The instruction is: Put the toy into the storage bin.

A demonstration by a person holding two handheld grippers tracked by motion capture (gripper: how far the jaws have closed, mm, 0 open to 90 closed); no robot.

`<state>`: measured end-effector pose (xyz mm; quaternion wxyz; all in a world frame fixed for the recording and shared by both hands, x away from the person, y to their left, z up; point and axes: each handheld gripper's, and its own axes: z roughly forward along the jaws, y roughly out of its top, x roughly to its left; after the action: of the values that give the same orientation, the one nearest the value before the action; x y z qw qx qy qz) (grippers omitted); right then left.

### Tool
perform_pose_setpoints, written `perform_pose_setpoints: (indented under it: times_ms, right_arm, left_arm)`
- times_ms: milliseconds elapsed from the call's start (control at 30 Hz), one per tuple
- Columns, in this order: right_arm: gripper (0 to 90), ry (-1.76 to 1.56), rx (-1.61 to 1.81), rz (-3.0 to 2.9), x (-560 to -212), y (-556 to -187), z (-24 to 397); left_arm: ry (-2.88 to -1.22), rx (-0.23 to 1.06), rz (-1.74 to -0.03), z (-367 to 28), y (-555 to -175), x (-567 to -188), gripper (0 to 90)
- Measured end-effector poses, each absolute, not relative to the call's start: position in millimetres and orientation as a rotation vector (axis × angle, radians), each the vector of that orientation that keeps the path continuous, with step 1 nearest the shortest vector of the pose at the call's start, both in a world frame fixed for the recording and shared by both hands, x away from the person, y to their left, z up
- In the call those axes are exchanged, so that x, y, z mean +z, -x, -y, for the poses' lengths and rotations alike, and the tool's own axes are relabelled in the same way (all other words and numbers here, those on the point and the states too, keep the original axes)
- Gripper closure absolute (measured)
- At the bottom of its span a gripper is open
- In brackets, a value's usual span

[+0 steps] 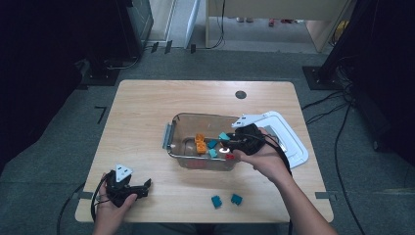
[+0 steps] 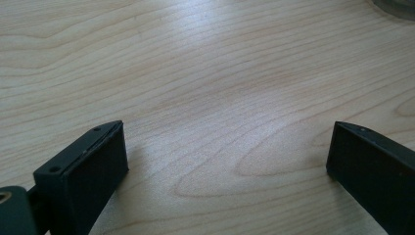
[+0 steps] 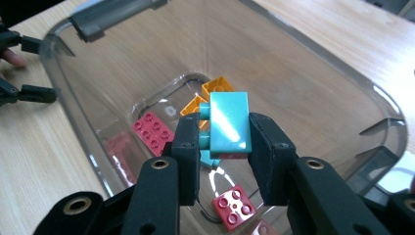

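**Teal brick held over the clear box**

In the high view the right gripper (image 1: 230, 143) is at the centre right of the frame, over the right end of the clear box (image 1: 172, 133). The right gripper view shows its two black jaws closed narrow on a teal brick (image 3: 227, 126); the pads press on both sides of the brick, and its studs point to the left of that frame. The brick hangs in the middle of the picture, above the inside of the box and not touching the bottom.

On the bottom of the box lie other bricks: an orange brick (image 3: 211, 94) just behind the held one, a red plate (image 3: 153, 129) at the left of it, and a small red brick (image 3: 233, 205) low in the frame, between the jaws. In the high view, orange (image 1: 199, 143) and teal pieces are in the middle of the box.

A white lid (image 1: 288, 134) lies on the table (image 1: 147, 103) just right of the box. Two more teal bricks (image 1: 226, 200) lie on the table near the lower edge of the frame, below the box and near each other.

The left gripper (image 1: 128, 188) rests at the lower left of the high view, well apart from the box. In the left gripper view its jaws stand wide, with bare wood between them.
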<state>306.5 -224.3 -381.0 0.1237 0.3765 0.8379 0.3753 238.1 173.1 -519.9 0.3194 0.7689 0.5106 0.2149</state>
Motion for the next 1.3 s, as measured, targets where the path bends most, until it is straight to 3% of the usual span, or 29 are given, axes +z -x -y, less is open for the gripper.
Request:
perform_pose_setpoints:
  times_ms: [467, 800, 1033, 1300]
  right_arm:
    - [63.5, -1.148, 1.049, -2.484, -393.0, -316.4, 213.6]
    - [17.0, -1.095, 1.098, -2.448, -389.3, -307.9, 213.7]
    - [3.3, -1.062, 1.123, -2.421, -382.4, -292.8, 218.4]
    - [0.0, -1.009, 1.145, -2.390, -371.1, -273.2, 230.7]
  left_arm:
    - [-2.022, 0.565, -1.343, -173.1, -238.1, -519.9, 1.5]
    - [-2.022, 0.565, -1.342, -173.1, -238.0, -519.9, 1.5]
    - [-2.022, 0.565, -1.343, -173.1, -238.0, -519.9, 1.5]
    - [-2.022, 0.562, -1.343, -173.0, -238.0, -519.8, 1.5]
